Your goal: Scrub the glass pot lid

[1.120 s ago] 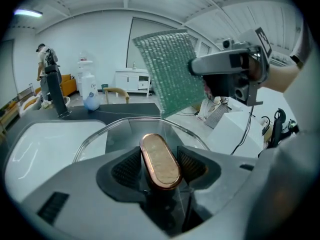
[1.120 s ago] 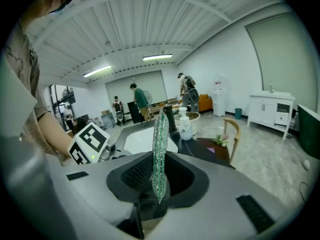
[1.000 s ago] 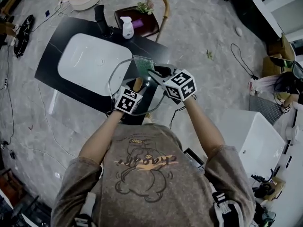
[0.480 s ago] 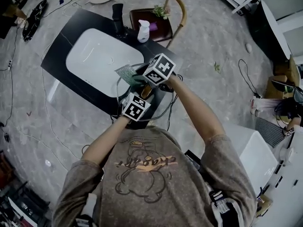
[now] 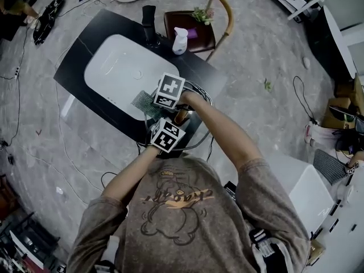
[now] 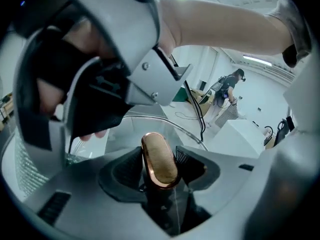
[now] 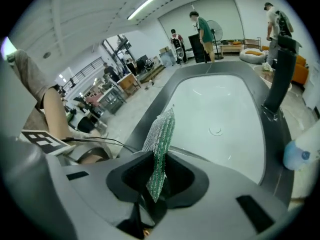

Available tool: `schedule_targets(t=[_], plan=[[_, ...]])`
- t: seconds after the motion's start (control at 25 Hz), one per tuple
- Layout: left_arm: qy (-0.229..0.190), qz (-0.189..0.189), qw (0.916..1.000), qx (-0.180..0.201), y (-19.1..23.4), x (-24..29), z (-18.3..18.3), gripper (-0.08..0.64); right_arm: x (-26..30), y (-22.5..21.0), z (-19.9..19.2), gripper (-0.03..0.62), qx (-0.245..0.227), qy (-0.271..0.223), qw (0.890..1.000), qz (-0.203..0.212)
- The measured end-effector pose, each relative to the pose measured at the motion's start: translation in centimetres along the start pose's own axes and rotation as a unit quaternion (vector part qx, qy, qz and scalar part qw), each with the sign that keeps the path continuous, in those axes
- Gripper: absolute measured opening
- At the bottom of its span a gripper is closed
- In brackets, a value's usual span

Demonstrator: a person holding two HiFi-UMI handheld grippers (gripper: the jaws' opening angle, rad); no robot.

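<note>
A: Where do we stand with the glass pot lid (image 6: 131,126)?

B: We hold it up off the tabletop (image 5: 69,70), over the near edge just beside the white sink (image 5: 122,67). The left gripper (image 6: 160,171) has its fingers closed on the copper knob (image 6: 157,154), and that is our only hold on it.

A: And our other hand?

B: The right gripper (image 7: 157,176) has its fingers pinched on one edge of the green scrub pad (image 7: 161,144). The rest of the pad stands free above them, out by the lid's sink-side rim. We can't tell whether it touches the glass.

A: So what worries us?

B: The knob first. It looks smooth and rounded, so we judge that a hard push on the rim could swivel the lid in the fingers or work it loose. It hangs partly over the tabletop's edge, so a slip could send glass onto stone or the floor.

A: And the pad?

B: It is thin and floppy, and we grip it by a narrow strip. Dragged across the glass, it could fold over or pull out. Then the hard fingers would meet the lid instead of the mesh.

A: Anything nearby?

B: The spray bottle (image 5: 180,40) and faucet (image 5: 149,21) stand well apart at the far side.
</note>
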State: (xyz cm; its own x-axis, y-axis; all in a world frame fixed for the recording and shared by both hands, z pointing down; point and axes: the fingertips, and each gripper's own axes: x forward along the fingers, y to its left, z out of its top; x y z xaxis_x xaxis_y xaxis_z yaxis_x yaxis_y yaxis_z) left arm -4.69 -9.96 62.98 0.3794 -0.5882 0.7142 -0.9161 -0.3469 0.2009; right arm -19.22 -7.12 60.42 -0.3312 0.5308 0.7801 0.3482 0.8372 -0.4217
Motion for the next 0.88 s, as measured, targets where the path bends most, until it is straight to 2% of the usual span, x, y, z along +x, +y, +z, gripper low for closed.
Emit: schedule_targets(t=[0.2,0.4,0.68,0.88], plan=[[0.001,0.004,1.0000,-0.006,0.4,-0.1,0.1,0.215,2.2,-0.6,0.0,0.089,-0.034,0.045,0.998,-0.024],[-0.001,0.004,1.0000,-0.008,0.5,0.0,0.1,0.215,3.3,-0.7,-0.3,0.087,-0.045,0.063,0.997,-0.022],[-0.005,0.003,1.0000,-0.007,0.5,0.1,0.1,0.213,3.0,-1.7,-0.9,0.087,-0.028,0.052,0.998,-0.025],[-0.006,-0.001,1.0000,-0.002,0.4,0.1,0.3,0.213,1.1,-3.5,-1.9,0.087,0.006,0.038,0.998,-0.041]])
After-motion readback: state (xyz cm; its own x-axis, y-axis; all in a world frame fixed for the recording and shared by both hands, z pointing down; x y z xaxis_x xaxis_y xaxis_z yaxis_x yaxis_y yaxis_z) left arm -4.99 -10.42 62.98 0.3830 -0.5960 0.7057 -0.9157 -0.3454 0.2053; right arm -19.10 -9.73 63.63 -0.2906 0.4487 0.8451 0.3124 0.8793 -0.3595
